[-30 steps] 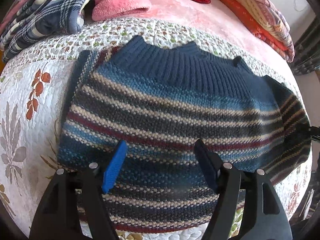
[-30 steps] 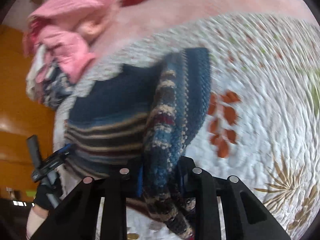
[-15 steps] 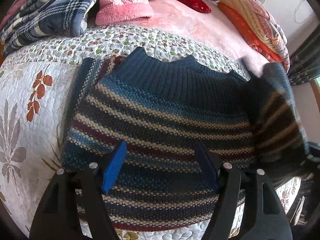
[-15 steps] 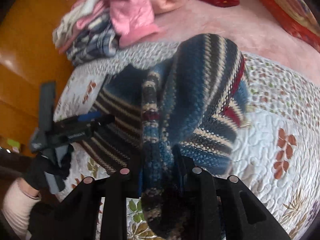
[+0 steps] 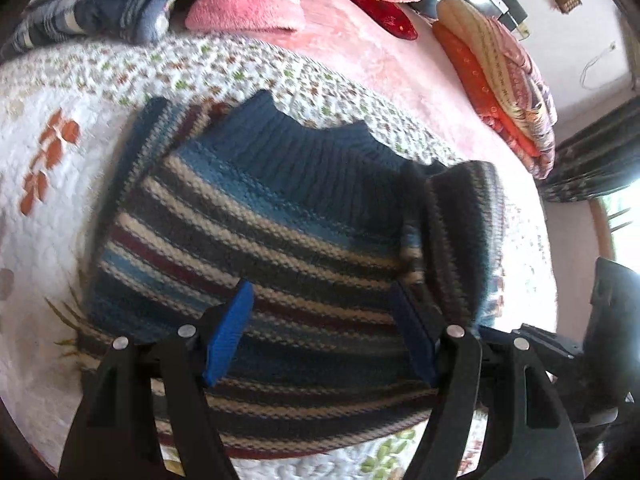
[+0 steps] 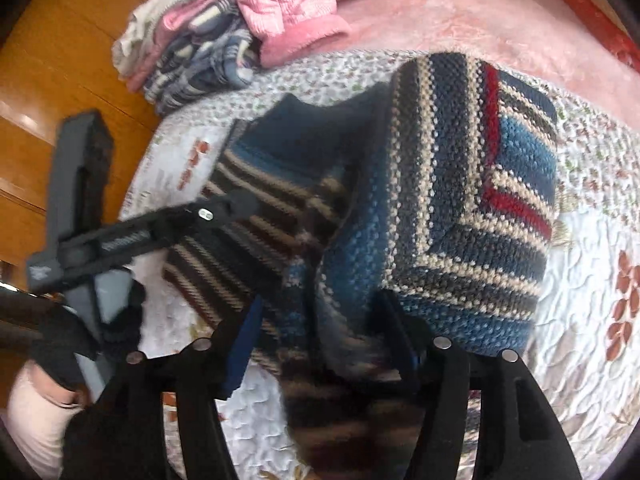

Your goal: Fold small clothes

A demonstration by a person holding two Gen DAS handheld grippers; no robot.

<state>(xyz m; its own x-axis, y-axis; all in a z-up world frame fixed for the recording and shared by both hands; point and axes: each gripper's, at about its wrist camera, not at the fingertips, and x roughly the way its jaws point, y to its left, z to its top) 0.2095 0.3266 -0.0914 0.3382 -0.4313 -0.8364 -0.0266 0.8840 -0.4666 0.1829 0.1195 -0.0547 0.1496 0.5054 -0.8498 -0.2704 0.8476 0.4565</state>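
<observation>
A blue knit sweater (image 5: 280,220) with cream, grey and red stripes lies flat on the floral quilt (image 5: 60,208), collar away from me. Its right sleeve (image 6: 460,220) is folded in over the body. My left gripper (image 5: 320,332) hovers open over the lower part of the sweater, holding nothing. My right gripper (image 6: 322,340) is open, its fingers spread to either side of the sleeve's lower end, which lies loose and blurred between them. The left gripper (image 6: 224,208) also shows in the right wrist view, over the sweater's far side.
A plaid blue garment (image 5: 100,4) and pink fleece clothes (image 5: 248,4) are piled at the far edge of the bed. Folded orange and striped bedding (image 5: 500,80) lies at the back right. A gloved hand (image 6: 60,340) holds the left tool beside the wooden floor (image 6: 60,80).
The right gripper carried the sleeve up and over onto the sweater's body, then its fingers spread apart and let go. The left gripper stayed open, drifting slightly.
</observation>
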